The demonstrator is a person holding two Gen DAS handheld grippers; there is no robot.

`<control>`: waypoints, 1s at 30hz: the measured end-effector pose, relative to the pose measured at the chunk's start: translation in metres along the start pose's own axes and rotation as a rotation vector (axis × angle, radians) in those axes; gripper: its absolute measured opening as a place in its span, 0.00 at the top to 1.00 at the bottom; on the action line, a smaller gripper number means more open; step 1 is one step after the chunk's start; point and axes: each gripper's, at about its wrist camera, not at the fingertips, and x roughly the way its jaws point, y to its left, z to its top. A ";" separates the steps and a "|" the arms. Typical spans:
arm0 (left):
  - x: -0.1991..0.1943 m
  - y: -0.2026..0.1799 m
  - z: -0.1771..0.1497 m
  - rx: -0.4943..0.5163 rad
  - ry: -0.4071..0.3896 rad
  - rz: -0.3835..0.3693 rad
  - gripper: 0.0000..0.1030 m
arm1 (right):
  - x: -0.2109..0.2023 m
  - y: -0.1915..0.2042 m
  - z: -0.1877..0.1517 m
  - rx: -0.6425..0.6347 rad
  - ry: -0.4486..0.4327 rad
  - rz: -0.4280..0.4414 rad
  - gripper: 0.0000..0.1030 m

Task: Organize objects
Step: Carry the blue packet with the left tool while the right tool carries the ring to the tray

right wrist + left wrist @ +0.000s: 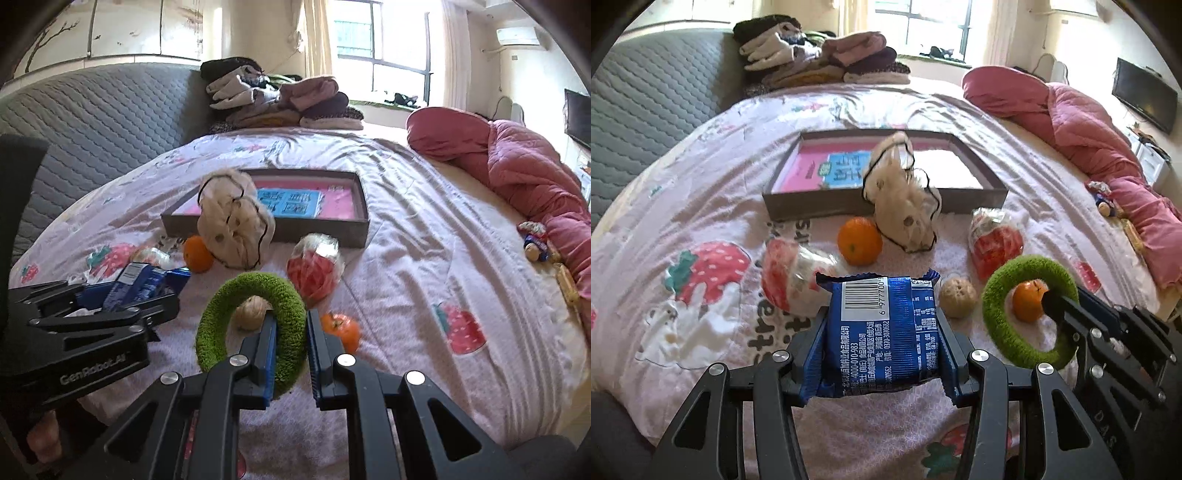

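My left gripper (882,328) is shut on a blue snack packet (882,332), held above the bed; the packet also shows in the right wrist view (136,282). My right gripper (290,332) is shut on a fuzzy green ring (255,328), seen in the left wrist view (1023,310) at the right. A shallow grey box (886,205) with pink paper lies beyond. In front of it sit a white drawstring bag (905,199), an orange (860,240), a second orange (1028,301), two red-and-clear wrapped packs (995,243) (790,273) and a beige ball (957,297).
The bed has a strawberry-print sheet (713,206). Folded clothes (820,55) are stacked at the far end. A pink quilt (1089,125) lies along the right side with small toys (1104,201) beside it. A grey padded headboard (646,122) stands at the left.
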 end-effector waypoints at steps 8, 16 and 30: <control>-0.012 0.001 0.009 0.002 -0.031 0.015 0.49 | -0.010 0.002 0.018 -0.020 -0.047 -0.029 0.85; -0.016 0.002 0.022 0.003 -0.054 0.034 0.49 | -0.010 0.004 0.031 -0.034 -0.070 -0.034 0.85; -0.009 0.005 0.050 0.004 -0.075 0.046 0.49 | 0.002 0.009 0.054 -0.055 -0.096 -0.021 0.85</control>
